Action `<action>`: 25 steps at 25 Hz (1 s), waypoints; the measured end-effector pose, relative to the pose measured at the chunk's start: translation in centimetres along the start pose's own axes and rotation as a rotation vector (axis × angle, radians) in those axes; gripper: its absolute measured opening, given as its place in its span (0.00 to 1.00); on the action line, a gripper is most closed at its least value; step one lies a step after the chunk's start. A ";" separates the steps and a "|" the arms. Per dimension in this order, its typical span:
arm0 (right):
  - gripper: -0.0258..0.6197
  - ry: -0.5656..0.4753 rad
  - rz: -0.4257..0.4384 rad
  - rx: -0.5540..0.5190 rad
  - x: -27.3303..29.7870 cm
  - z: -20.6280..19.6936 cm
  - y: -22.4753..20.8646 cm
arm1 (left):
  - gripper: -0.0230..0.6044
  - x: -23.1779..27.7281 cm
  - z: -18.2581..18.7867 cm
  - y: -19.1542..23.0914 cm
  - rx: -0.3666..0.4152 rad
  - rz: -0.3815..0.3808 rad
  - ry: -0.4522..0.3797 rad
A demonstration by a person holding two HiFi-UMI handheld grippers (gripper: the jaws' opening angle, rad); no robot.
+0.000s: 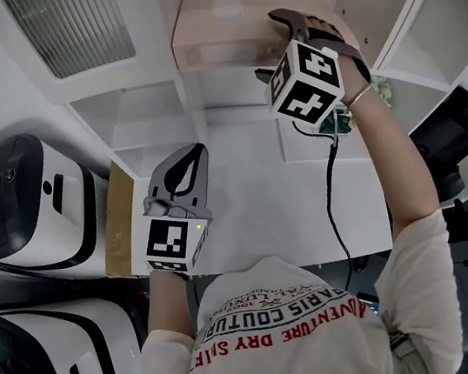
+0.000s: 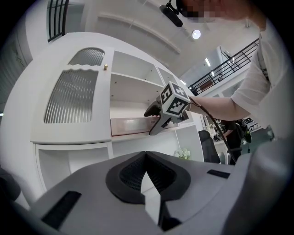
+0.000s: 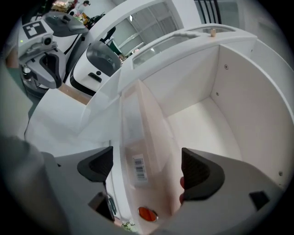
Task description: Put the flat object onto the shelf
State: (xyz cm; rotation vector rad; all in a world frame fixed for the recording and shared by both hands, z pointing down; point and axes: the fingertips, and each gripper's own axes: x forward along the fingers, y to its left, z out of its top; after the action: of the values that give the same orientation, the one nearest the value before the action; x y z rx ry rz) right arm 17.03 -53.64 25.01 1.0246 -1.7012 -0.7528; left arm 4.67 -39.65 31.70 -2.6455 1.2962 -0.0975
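Note:
The flat object is a pale pink box (image 1: 219,39) lying on a white shelf (image 1: 228,94) of the cabinet; it also shows in the left gripper view (image 2: 131,126). My right gripper (image 1: 271,44) is raised at the box's right end. In the right gripper view, the box (image 3: 142,133), with a barcode label, runs between the wide-apart jaws of the right gripper (image 3: 144,167); the pads stand clear of it. My left gripper (image 1: 185,158) hangs lower in front of the cabinet, shut and empty, its pads (image 2: 138,176) meeting.
Two white machines with black tops (image 1: 26,206) (image 1: 42,362) stand at the left. A brown board (image 1: 121,222) lies beside them. A black chair (image 1: 450,134) is at the right. A cable (image 1: 335,201) hangs from the right gripper. A ribbed glass door (image 2: 73,96) is left of the shelves.

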 end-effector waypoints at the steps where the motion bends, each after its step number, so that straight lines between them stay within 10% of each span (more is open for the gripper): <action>1: 0.79 -0.006 -0.007 0.008 -0.8 -0.1 0.1 | 0.06 -0.2 0.1 -0.2 0.000 0.002 -0.002; 5: 0.73 -0.024 -0.032 0.038 -3.9 -0.7 1.5 | 0.06 -1.2 0.3 -1.4 -0.007 0.005 -0.001; 8: 0.40 -0.069 -0.118 0.122 -6.0 -1.1 1.5 | 0.06 -1.8 0.6 -2.7 -0.011 -0.006 0.000; 15: 0.14 -0.161 -0.206 0.365 -9.5 -2.6 3.3 | 0.06 -3.4 1.0 -4.4 -0.011 -0.008 0.001; 25: 0.08 -0.382 -0.200 0.748 -13.9 -4.4 8.4 | 0.06 -4.5 2.2 -4.2 0.002 0.027 -0.021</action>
State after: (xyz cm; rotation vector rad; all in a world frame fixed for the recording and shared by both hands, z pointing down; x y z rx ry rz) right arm 21.08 -37.57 27.74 1.6551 -2.3153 -0.4436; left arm 5.52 -33.25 30.50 -2.6195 1.3238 -0.0677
